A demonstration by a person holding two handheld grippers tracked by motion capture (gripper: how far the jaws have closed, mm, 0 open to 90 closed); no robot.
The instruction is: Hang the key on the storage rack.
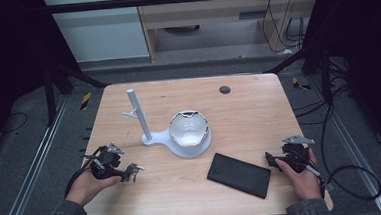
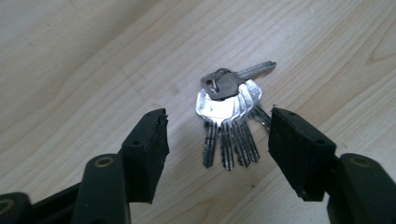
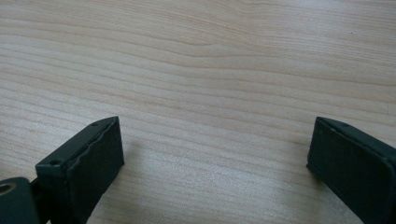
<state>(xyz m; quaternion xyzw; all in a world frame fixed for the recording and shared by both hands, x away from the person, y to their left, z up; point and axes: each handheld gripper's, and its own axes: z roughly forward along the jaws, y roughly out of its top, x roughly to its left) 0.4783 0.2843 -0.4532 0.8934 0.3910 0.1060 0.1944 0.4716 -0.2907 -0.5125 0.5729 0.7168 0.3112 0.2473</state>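
Reaching toward a bunch of silver metal keys on a ring (image 2: 229, 116), the left gripper (image 2: 218, 135) hovers w/ jaws spread wide, holding nothing. In the left gripper view the keys lie flat on the pale wooden table (image 2: 70, 56), fanned out at centre frame, just ahead of and between the two black jaws, not touching either. In the high view the keys (image 1: 134, 168) sit at lower left of frame, right beside the left gripper (image 1: 124, 170).

The right gripper (image 1: 271, 158) rests at lower right of the high view, near a flat black rectangular case (image 1: 239, 174); its own view shows jaws wide open over bare wood, empty.

At frame centre stands a white plastic stand w/ an upright post and side pegs (image 1: 139, 115), plus a white bowl-shaped dish (image 1: 189, 128) on its base.

Likely step: pick up the keys. To do it well, prob. lower the jaws so they straddle the stacked key heads, approx. where the ring joins, then close firmly. Thin flat keys can slip or fan apart, so pinch low against the table and lift slowly.
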